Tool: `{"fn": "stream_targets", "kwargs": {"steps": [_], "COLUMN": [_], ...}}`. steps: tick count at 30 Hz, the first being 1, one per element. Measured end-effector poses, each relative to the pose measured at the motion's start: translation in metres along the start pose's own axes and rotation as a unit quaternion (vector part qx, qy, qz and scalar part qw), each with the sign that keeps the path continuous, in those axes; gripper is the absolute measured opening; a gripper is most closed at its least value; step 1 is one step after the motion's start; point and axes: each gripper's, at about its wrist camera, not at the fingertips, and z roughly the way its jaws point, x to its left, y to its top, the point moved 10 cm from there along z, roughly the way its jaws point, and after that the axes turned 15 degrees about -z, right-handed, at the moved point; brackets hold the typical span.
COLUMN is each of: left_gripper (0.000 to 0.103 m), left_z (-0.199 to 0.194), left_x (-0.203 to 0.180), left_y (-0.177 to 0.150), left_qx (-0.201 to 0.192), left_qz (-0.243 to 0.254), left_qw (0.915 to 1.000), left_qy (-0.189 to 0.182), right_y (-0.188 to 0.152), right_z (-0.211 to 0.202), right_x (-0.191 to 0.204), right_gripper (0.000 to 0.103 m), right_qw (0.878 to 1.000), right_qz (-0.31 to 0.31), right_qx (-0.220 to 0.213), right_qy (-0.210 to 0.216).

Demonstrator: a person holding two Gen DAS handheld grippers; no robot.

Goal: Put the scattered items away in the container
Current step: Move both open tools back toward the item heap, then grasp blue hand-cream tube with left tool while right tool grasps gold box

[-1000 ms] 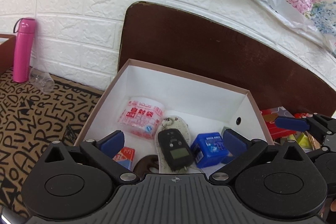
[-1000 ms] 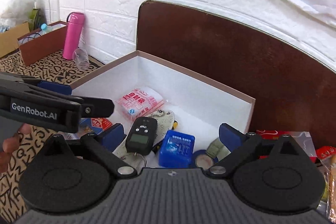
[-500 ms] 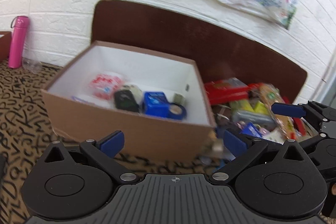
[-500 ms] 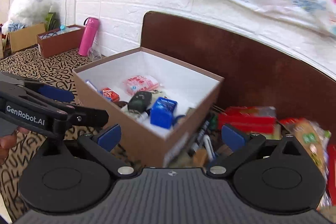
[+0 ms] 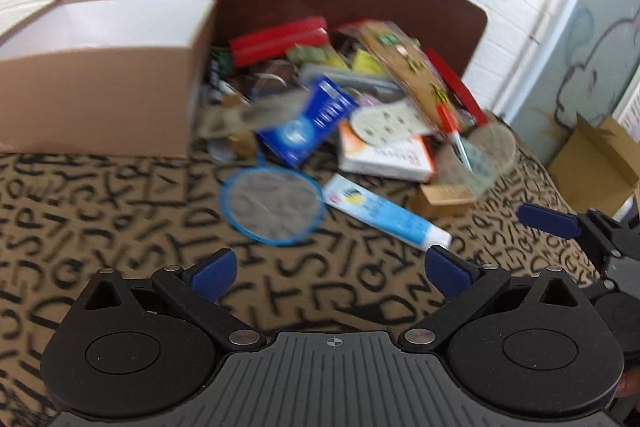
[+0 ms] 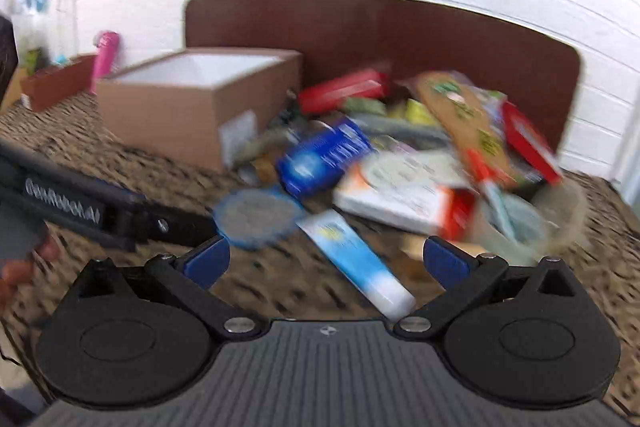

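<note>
Left gripper [image 5: 330,269]: blue pads spread wide apart, nothing between them, hanging over the letter-print cloth [image 5: 120,227].
Right gripper [image 6: 326,263]: also spread wide and empty; the white cap of the tube sits between its pads.
Toothpaste tube [image 5: 384,213]: flat on the cloth at the near edge of the pile; in the left view its long axis runs from 10 to 4 o'clock, cap toward 4.
Box [image 5: 100,75]: brown, white inside, at 10 o'clock, touching the pile.
Blue-rimmed disc [image 5: 272,205]: just beside the tube, at its 9 o'clock.
Pile [image 5: 360,87]: blue carton, white-and-orange box, red packets, heaped against the brown board.
Hard to make out: both views are motion-blurred, labels are unreadable, and the box's contents are hidden.
</note>
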Motion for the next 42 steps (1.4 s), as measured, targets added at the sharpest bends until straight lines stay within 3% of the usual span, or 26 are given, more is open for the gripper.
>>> {"fn": "stream_targets", "kwargs": {"steps": [8,26,30,34,39,42], "left_gripper": [0.103,0.103,0.103,0.102,0.103,0.103], "left_z": [0.031,0.117,0.131,0.119,0.096,0.095], "left_x": [-0.019,-0.077,-0.070,-0.053,-0.016,-0.012], "left_y": [-0.012,-0.017,-0.017,-0.017,-0.011,-0.005], "left_qx": [0.022,0.059,0.054,0.040,0.014,0.017], "left_qz": [-0.032,-0.047,-0.045,-0.018,-0.052,-0.060], "left_qw": [0.9990,0.9966,0.9961,0.9969,0.9930,0.9927], "left_qy": [0.023,0.033,0.053,0.066,0.105,0.103], "right_y": [-0.055,-0.095,-0.096,-0.093,-0.086,-0.079], "right_z": [-0.007,0.013,0.017,0.023,0.039,0.054], "right_x": [-0.024,-0.075,-0.076,-0.078,-0.079,-0.076], "right_gripper": [0.102,0.102,0.102,0.102,0.102,0.102], "right_qw": [0.999,0.993,0.993,0.993,0.994,0.994], "right_qz": [0.040,0.080,0.075,0.073,0.070,0.074], "right_qx": [0.019,0.065,0.069,0.069,0.067,0.066], "right_qy": [-0.017,-0.063,-0.058,-0.055,-0.048,-0.037]}}
